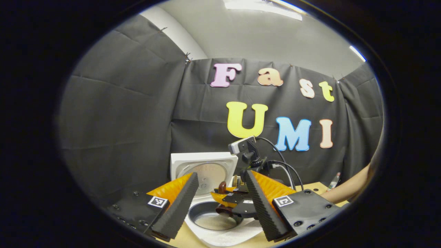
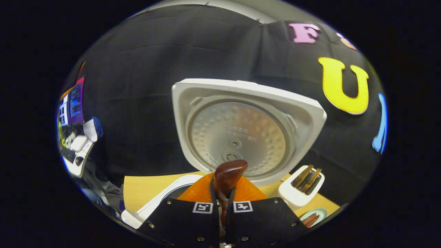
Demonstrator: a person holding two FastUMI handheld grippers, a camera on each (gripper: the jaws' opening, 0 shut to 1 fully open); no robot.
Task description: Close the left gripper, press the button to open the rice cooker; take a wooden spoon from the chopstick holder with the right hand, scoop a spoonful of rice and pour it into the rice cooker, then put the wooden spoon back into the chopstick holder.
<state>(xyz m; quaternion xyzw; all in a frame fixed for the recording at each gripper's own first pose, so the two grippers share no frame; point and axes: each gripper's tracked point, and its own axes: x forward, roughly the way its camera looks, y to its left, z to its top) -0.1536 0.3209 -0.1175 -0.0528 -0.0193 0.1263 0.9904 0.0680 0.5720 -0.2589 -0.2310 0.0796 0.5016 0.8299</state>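
Between right tongs, wooden spoon points forward.

left gripper view: sits low, in front of the cooker, facing the back wall; looks between its own spread fingers into the open pot.
nearness, left: moderate; the whole raised lid fits small in the lower middle, with the right gripper over the pot.
right gripper view: rides right above the pot, tilted up toward the lid's underside; the spoon handle runs up between its fingers.
nearness, right: close; the lid looms large at the centre.
side of right view: holder on the table at lower right.
shared: lid, cooker body, table, back wall.
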